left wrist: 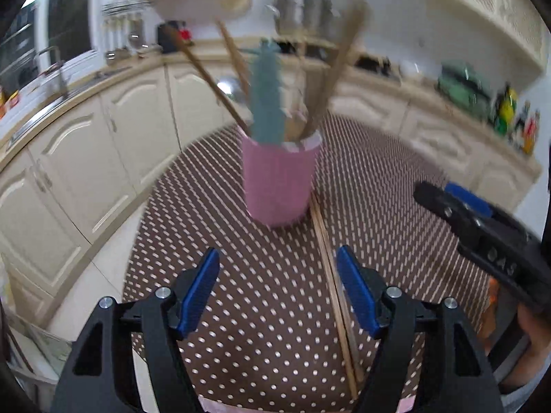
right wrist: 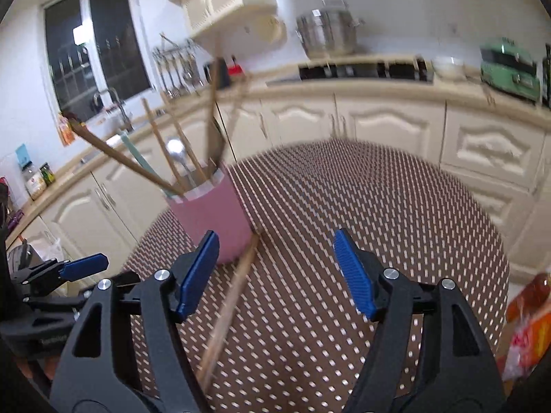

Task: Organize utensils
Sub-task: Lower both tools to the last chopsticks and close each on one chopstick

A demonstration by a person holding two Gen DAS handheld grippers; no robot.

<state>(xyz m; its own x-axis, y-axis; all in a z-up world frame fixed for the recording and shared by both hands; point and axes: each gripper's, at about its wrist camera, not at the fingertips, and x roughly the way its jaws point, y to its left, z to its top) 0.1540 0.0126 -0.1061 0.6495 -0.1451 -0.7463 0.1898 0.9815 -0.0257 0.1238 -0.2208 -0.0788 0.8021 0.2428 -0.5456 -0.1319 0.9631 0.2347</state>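
Wooden chopsticks (right wrist: 229, 306), a pair of long thin pale sticks, lie flat on the brown mat with rows of white dashes (right wrist: 378, 206), and they look like the 1 item not yet put away. Their far tips reach the foot of the pink cylindrical utensil cup (right wrist: 213, 222), which already stands full of wooden-handled tools and a teal silicone utensil (left wrist: 267, 99).

The step in hand appears to be the pickup of that pair. In the right wrist view the chopsticks run from the cup's base back under the left finger of the right gripper (right wrist: 275, 272), so they sit off-centre, nearer that finger than the other. In the left wrist view they pass just inside the right finger of the left gripper (left wrist: 277, 289). Both grippers are released, jaws standing wide with nothing between the pads but mat, and neither touches the sticks.

Next move, as I judge it: 1 gripper should shift sideways to centre the pair, drop to the mat and close across both sticks together, since 2 thin rods may split or roll.

Both grippers tilt downward toward the mat, side by side, the right one's tip showing at the right edge of the left wrist view. The pictures are blurred.
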